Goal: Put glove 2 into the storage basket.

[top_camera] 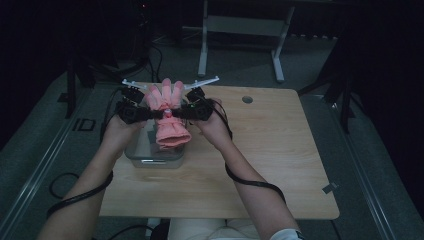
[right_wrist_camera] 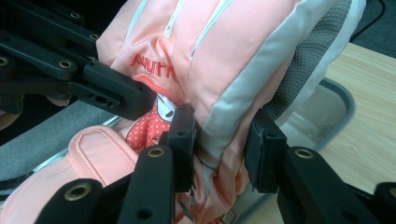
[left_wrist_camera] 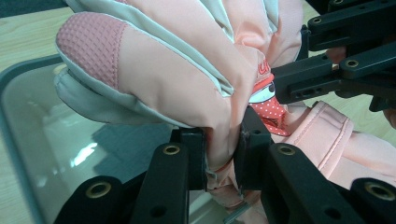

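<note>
My left gripper [top_camera: 150, 114] and my right gripper [top_camera: 181, 113] meet at the middle of a pink glove [top_camera: 169, 116], each clamped on it from its own side, and together they hold it up over a clear plastic container [top_camera: 150, 156] that sits near the left edge of the wooden table [top_camera: 260, 150]. The high view is dim, so the jaws there are small dark shapes and the pinch itself is hard to make out. In the left gripper view my black pads press into a fold of the glove [left_wrist_camera: 187, 79] near its wrist, and the opposite gripper [left_wrist_camera: 303, 79] reaches in from the upper right; the glove's fingertips run off the top edge. In the right gripper view the pads squeeze a bunched grey and pink seam of the glove [right_wrist_camera: 224, 70], with the other gripper [right_wrist_camera: 116, 95] coming in from the left, partly covering a sewn patch. The glove's fingers point up and away from me, and its cuff hangs down toward the container. Red stitched lettering sits on the back of the glove, upside down and half hidden by a jaw, so I cannot read it. Below it is a red patch with white dots.
</note>
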